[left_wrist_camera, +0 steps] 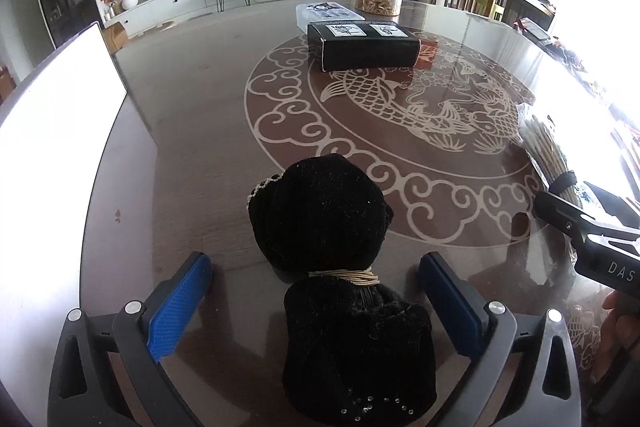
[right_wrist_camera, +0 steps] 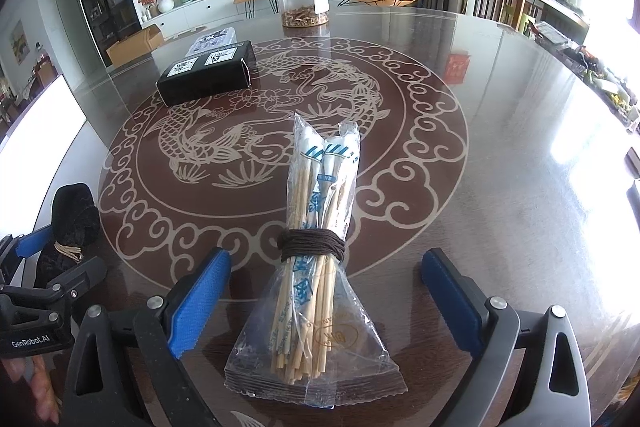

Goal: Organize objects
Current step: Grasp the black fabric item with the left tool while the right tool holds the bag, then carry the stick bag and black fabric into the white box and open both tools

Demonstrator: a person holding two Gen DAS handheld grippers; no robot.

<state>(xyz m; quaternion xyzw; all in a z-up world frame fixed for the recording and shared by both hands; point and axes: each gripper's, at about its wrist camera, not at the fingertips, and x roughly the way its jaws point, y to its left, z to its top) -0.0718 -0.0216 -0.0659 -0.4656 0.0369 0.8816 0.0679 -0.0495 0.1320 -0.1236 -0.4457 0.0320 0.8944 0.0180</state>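
Chopsticks, a wrapped bundle tied with brown cord [right_wrist_camera: 316,255], lie on the glass table [right_wrist_camera: 500,155] between your right gripper's [right_wrist_camera: 326,291] spread fingers; close squarely at the cord.

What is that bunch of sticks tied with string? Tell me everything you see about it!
The bundle of chopsticks is pale wooden sticks in thin clear plastic sleeves with blue print. Dark brown cord is wound many times around its middle. The wrappers fan out flat at the near end. It lies flat on the glossy table, pointing away, between the open fingers of the right gripper, which do not touch it.
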